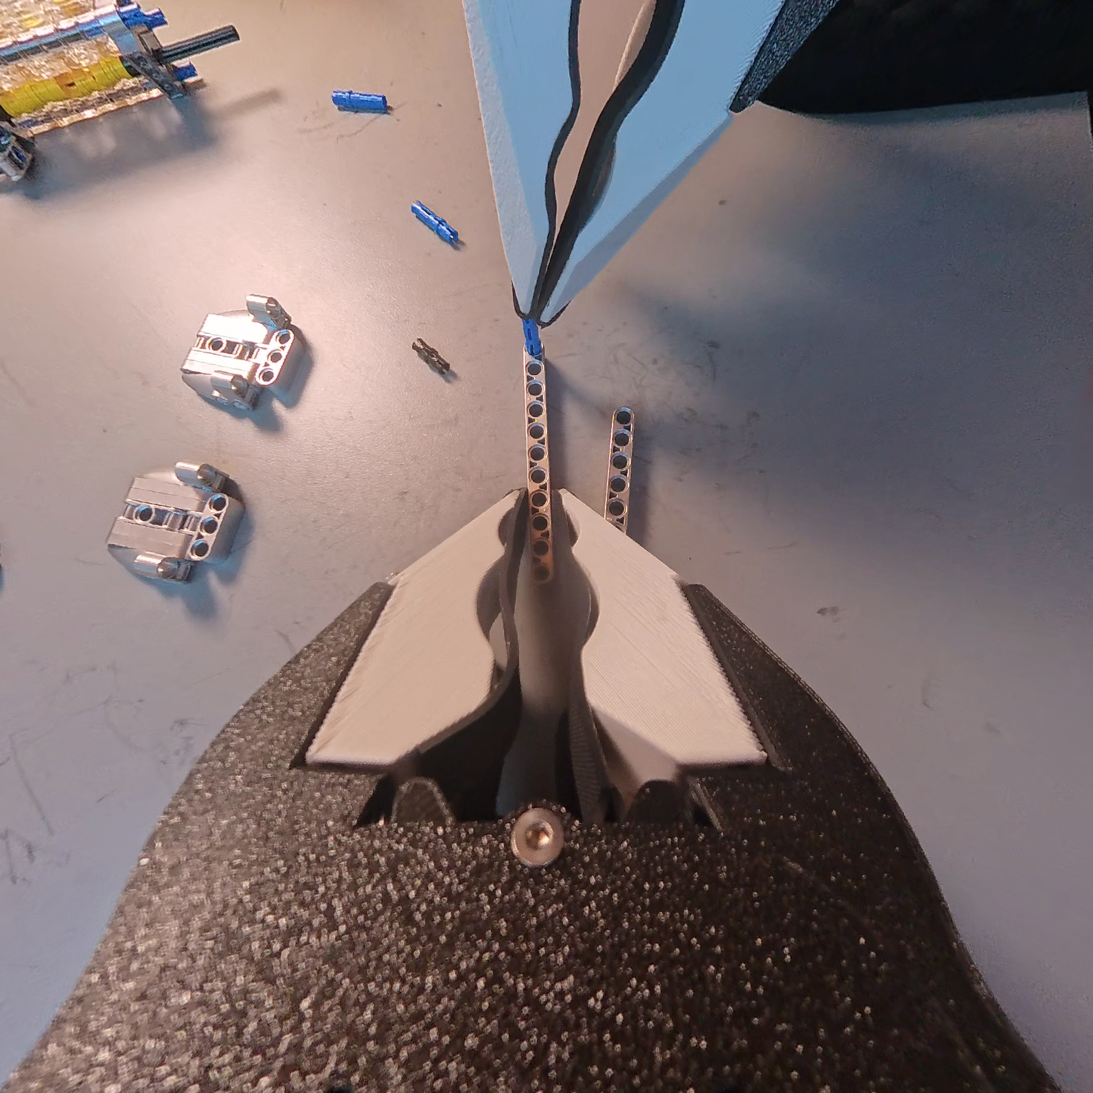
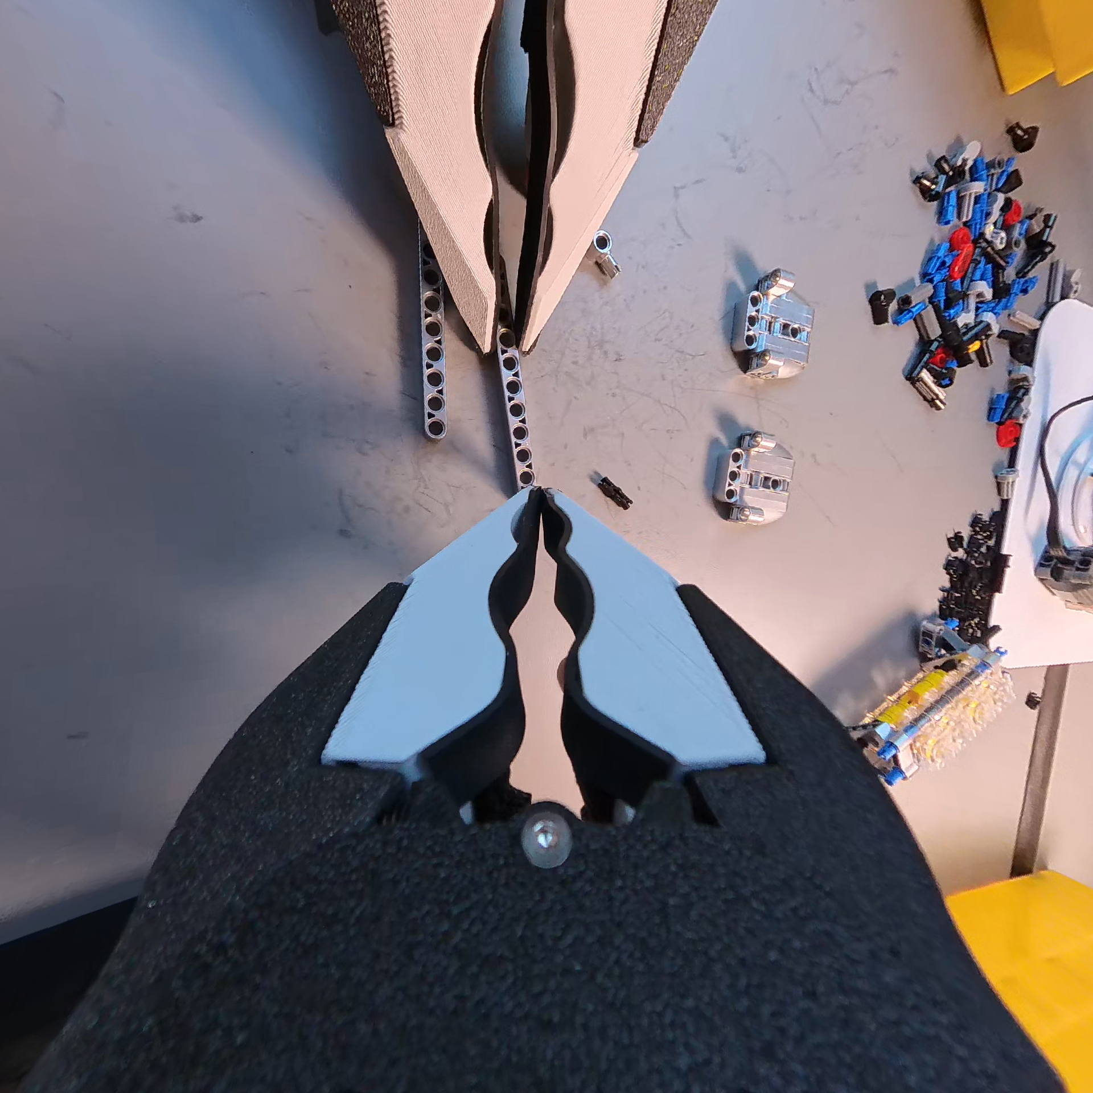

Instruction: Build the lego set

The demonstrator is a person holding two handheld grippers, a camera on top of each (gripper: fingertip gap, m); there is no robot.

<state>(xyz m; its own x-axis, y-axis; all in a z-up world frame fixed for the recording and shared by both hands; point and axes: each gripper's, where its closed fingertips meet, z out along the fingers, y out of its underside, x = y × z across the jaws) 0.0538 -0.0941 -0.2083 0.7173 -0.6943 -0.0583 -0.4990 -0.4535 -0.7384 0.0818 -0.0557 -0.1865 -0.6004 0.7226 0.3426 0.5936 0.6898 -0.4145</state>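
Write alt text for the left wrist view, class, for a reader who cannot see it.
The left gripper is shut on a long grey holed beam; the right gripper pinches a blue pin at its far end. A second beam lies beside it on the grey table.

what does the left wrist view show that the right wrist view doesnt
Only the left wrist view: two loose blue pins on the table, and the blue pin pinched in the right gripper at the held beam's end.

Only the right wrist view: a pile of small blue, black and red parts, yellow bins and a white tray.

Both: the left gripper shut on the long grey beam, a second beam, two grey panels, a black pin.
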